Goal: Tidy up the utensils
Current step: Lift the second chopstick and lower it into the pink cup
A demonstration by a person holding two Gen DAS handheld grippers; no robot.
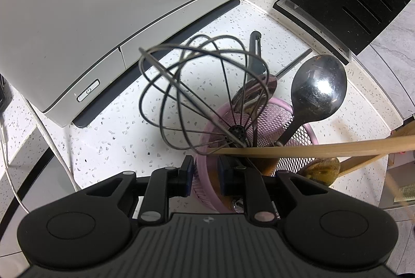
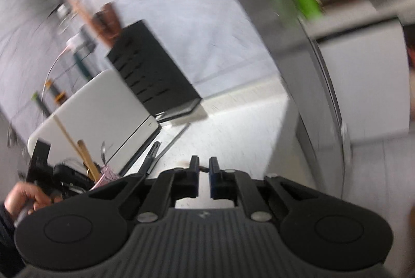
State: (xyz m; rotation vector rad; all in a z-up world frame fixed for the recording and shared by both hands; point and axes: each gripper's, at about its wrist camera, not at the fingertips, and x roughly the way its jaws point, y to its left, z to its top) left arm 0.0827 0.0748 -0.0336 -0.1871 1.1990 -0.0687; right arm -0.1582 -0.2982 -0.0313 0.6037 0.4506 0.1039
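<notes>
Faint grey lettering on the white appliance (image 1: 103, 5), perhaps beginning "may", otherwise too blurred to read. Power symbol on its button (image 1: 88, 90). No legible text in the right wrist view.

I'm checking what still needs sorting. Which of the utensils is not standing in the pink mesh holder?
The black tongs. They lie flat on the speckled counter behind the pink mesh holder, while the whisk, the metal spoon and the wooden sticks stand inside it.
</notes>
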